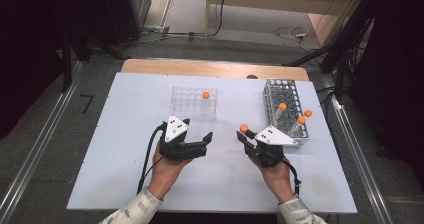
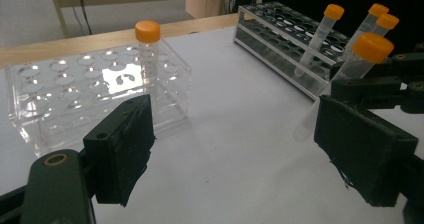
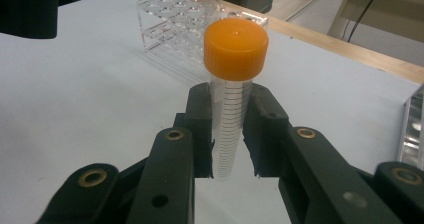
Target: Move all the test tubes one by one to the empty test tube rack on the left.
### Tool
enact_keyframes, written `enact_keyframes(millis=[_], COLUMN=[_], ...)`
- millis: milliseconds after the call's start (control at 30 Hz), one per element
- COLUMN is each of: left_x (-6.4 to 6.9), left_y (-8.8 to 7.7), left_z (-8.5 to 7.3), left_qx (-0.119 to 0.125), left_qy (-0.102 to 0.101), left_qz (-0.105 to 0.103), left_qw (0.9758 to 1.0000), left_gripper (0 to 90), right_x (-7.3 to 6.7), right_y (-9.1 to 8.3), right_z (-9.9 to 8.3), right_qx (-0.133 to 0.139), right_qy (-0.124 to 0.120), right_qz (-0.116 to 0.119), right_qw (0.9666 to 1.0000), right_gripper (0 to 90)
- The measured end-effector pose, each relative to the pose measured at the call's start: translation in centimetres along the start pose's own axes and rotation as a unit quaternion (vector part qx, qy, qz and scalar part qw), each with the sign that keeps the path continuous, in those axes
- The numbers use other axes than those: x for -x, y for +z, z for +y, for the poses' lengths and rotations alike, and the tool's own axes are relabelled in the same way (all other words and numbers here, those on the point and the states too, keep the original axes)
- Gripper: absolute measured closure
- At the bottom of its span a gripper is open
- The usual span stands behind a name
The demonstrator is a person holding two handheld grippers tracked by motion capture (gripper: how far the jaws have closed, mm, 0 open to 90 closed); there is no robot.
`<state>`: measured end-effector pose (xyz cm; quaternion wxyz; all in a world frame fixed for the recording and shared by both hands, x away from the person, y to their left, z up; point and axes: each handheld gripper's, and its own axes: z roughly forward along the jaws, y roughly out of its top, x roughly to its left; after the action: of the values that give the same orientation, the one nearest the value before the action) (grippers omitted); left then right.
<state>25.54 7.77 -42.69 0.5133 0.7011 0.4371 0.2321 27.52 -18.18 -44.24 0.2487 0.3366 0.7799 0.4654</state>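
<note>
**Orange-capped tube pinched in the right gripper**

Orange plastic caps the clear tube (image 3: 231,104) held by the right gripper (image 3: 231,134). Its wall is see-through, with fine black graduation lines running down one side, and the cap is smooth, round and wider than the body. The right gripper's fingers (image 3: 200,129) pinch the tube on both sides just under the cap, and it stands upright between them, above the white tabletop (image 1: 215,184), nearer the right edge and just in front of the wire rack (image 1: 286,104). From the left gripper view the same tube narrows to a cone at its lower end, which hangs clear of the tabletop.

Three more orange-capped tubes lean in the wire rack near the far right corner. One more (image 1: 205,95) stands upright in the clear plastic rack (image 1: 192,104) toward the middle of the far edge.

The left gripper (image 1: 192,134) hovers near the middle of the tabletop, its fingers (image 2: 122,149) spread wide with nothing between them.
</note>
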Motion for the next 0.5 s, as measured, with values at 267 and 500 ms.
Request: enact_keyframes(millis=[267,500], left_x=[0.8,1.3], left_y=[0.3,0.7], left_z=[0.7,1.1], left_qx=[0.007,0.01], left_qy=[0.005,0.008], left_qz=[-0.013,-0.025], left_qw=[0.9999,0.9996], left_gripper=[19.5,23.1], right_x=[-0.6,-1.1], right_y=[0.4,0.8], right_z=[0.2,0.3], right_qx=[-0.003,-0.003], right_qy=[-0.005,-0.009], right_qz=[0.007,0.014], right_qw=[1.0,0.9999], right_gripper=[71.9,71.9])
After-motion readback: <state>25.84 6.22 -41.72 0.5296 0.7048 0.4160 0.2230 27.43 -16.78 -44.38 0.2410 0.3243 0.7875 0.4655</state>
